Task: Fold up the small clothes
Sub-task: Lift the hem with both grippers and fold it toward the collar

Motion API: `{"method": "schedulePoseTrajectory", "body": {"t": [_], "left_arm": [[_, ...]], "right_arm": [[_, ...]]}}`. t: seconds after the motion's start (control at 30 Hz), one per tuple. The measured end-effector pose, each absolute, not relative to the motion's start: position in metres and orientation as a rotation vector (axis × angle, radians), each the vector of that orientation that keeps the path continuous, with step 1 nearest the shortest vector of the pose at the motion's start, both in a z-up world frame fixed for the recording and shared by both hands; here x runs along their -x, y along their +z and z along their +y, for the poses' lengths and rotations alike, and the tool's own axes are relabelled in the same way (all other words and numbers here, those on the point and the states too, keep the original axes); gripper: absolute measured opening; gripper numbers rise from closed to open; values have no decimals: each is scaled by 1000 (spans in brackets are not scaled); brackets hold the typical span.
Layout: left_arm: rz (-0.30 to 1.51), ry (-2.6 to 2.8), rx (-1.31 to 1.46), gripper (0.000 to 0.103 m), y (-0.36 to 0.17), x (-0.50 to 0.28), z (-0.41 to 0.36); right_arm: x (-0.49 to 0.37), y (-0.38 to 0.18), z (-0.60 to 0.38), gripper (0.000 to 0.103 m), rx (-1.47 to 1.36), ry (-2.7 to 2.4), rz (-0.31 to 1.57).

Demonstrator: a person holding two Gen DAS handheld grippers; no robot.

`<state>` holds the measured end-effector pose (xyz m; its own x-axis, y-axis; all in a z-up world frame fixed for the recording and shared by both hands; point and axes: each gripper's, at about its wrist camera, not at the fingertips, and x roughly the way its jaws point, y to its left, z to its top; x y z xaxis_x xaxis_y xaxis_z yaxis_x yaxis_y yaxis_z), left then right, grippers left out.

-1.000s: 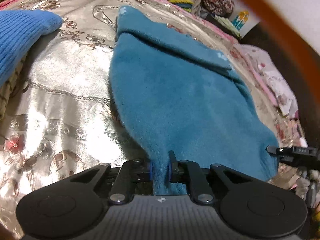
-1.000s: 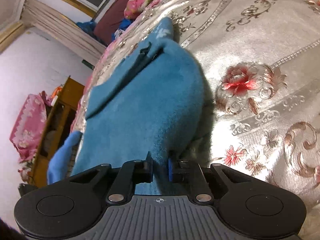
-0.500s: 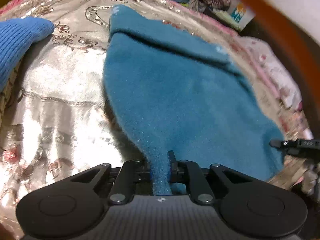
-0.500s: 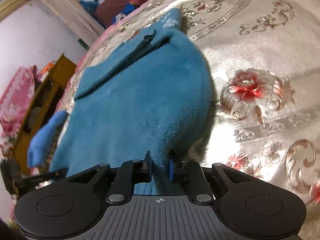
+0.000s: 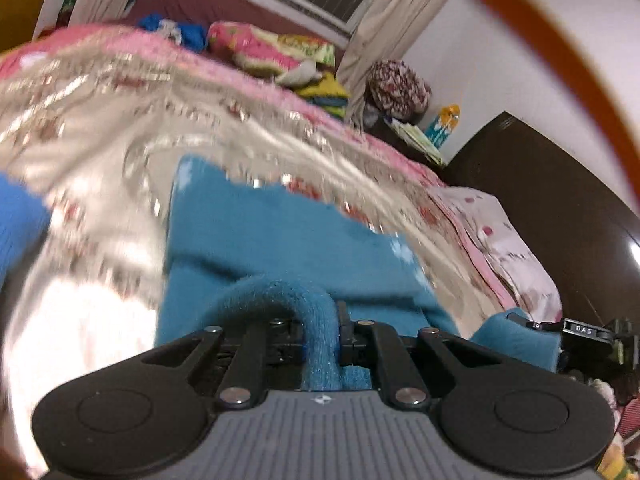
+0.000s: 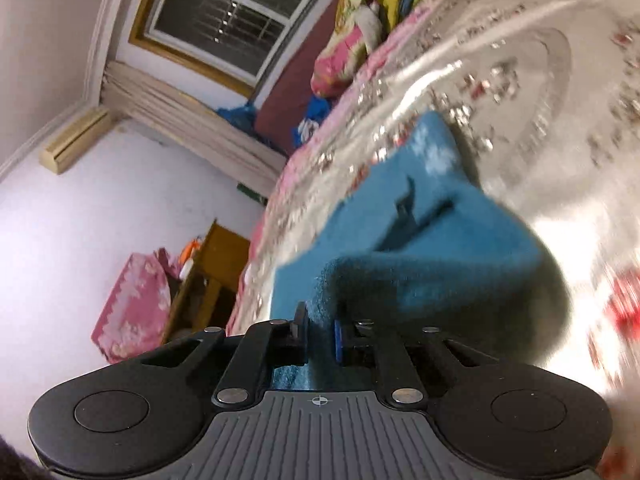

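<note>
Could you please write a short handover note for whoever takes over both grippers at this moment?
Left gripper: shut on an edge of the teal garment.
Right gripper: shut on another edge of the same garment, which bunches up just past its fingers.
The garment's far part lies on the silver floral bedspread; the near edge is lifted and curling over toward it. A blue knit item lies at the left edge of the left wrist view.
Done: both edges gripped and raised.
Left: probably carry the near edge over the far part, lay it down, release and smooth. The views are motion-blurred, so check alignment.
</note>
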<state>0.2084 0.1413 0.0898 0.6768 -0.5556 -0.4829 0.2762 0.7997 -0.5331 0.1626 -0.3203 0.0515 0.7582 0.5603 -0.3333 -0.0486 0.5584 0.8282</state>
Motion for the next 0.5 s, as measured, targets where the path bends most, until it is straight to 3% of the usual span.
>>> {"method": "schedulePoseTrajectory", "body": {"t": [0.3,0.5], "left_arm": [[615,-395,437,16,86,-292,133],[650,-328,445,16,65,-329,136]], "right_arm": [[-260,74,-319,11,-867,305,553],[-314,56,-321,11,-882,215,572]]}}
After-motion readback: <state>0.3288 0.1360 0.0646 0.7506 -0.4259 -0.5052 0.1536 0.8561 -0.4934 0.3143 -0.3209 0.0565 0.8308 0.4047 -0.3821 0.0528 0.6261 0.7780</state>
